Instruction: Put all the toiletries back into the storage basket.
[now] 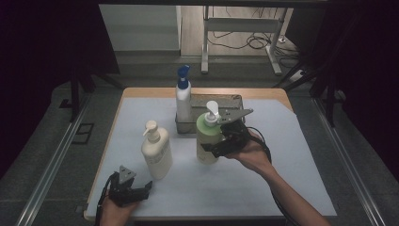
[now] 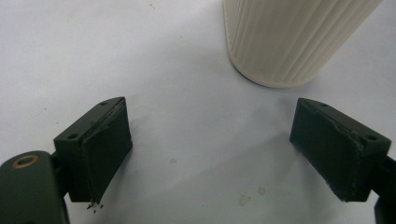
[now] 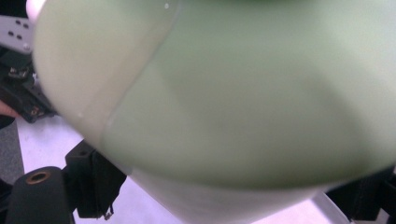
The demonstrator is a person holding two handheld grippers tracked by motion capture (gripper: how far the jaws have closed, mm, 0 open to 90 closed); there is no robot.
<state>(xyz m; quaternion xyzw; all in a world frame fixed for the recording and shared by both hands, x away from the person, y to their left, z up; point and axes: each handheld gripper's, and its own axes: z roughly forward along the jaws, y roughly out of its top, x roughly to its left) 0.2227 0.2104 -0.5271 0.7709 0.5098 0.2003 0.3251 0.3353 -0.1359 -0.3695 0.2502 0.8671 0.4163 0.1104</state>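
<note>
A white mat (image 1: 282,179) covers the wooden table (image 1: 155,92), and everything below is placed relative to the metal tray (image 1: 235,100) at the mat's far edge. A white bottle with a blue pump (image 1: 183,96) stands upright in the tray's left end. Just in front of the tray, toward the person, is the green pump bottle (image 1: 207,134), upright, its base close above or on the mat; which one cannot be told. The right gripper (image 1: 217,147) pinches this bottle across its body from the right side; in the right gripper view the pale green wall (image 3: 243,107) sits between the two black jaws. A cream pump bottle (image 1: 156,149) stands on the mat to the front left of the tray, well apart from the green one. Farthest from the tray, at the near left edge of the mat, the left gripper (image 1: 141,190) rests with its jaws spread wide and nothing between them, the ribbed cream bottle base (image 2: 289,42) just ahead of it.
</note>
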